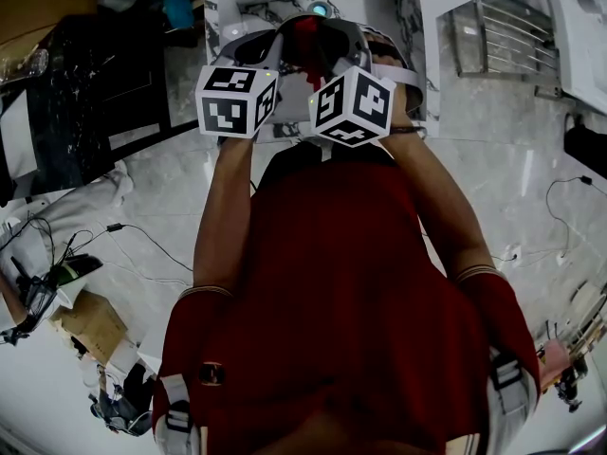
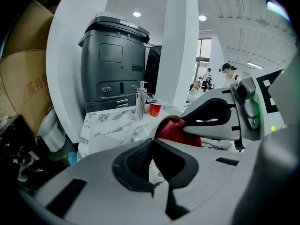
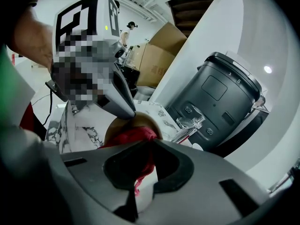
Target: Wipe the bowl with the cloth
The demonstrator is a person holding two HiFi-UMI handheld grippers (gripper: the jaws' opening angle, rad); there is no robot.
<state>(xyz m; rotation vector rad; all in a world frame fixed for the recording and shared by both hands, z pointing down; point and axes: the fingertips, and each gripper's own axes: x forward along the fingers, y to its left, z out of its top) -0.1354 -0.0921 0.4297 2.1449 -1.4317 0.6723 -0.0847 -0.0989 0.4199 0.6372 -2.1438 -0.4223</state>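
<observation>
**Both tools clenched: bowl on your left, cloth on your right.**
Your left tool (image 2: 152, 143) pinches the rim of the brown bowl (image 3: 116, 129), with the marble bench (image 2: 112, 125) behind it. The red cloth (image 3: 136, 137) is bunched against the inside of the bowl. Your right tool (image 3: 152, 146) grips the cloth between nearly closed jaws.
</observation>
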